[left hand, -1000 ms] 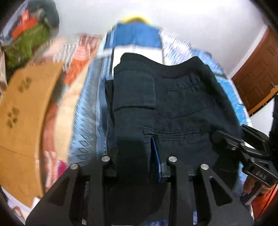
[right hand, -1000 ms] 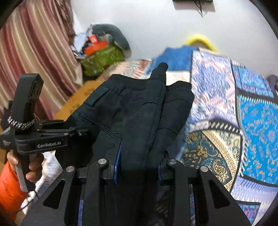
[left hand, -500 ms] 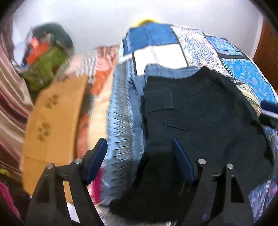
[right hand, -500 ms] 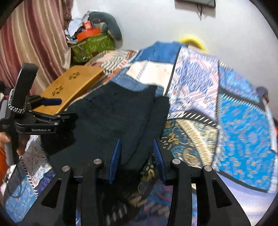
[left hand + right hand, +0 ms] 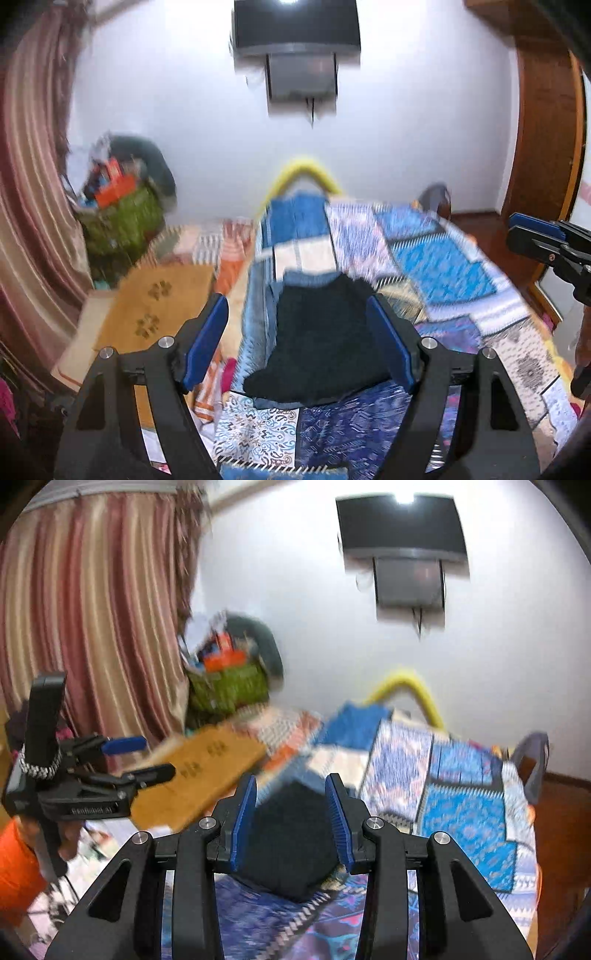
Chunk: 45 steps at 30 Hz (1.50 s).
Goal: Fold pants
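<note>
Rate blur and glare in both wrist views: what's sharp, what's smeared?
Left wrist view: the left gripper is sharp; black pants, quilt and green basket are motion-smeared; glare on the wall TV. Right wrist view: right gripper crisp, curtain and wooden board streaked; same TV glare; fisheye bending throughout.

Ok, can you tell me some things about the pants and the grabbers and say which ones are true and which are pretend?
1. The pants lie on the quilt. True.
2. The left gripper pinches the pants. False: it is open, clear of them.
3. The pants are red. False: they are dark, nearly black.
4. A screen hangs on the wall. True.
5. The right gripper holds a sock. False: nothing is between its fingers.
</note>
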{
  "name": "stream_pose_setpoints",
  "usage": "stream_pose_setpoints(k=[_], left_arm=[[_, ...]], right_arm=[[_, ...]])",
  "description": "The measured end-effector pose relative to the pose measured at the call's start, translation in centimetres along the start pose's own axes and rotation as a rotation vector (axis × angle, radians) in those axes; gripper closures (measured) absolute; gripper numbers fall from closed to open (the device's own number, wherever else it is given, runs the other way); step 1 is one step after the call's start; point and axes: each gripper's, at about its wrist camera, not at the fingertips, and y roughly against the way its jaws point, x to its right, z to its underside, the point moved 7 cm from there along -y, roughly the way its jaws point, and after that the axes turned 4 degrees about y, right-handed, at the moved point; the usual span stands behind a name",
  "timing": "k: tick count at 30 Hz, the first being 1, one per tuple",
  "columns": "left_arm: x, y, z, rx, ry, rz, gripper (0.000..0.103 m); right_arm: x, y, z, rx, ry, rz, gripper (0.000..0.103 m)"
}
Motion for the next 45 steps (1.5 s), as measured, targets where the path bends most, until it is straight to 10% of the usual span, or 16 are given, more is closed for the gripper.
stream_pose_setpoints(k=[16,30,45], left_arm=[[4.3,23.9,1.2,0.384,0.022,-0.003,0.024],[3.3,26.2,3.7,0.414,0.081,0.021,0.0],[4.0,24.8,4.2,0.383,0.076,0.043,0.0]], right_arm=[[-10.4,16.7,-1.0,0.342,0.055,-0.032,0.061],[-10.4,18.5,0.8,0.361,0.005,0.085,0.0],[-10.1,18.1,2.3,0.336,-0.022,0.087,0.0]])
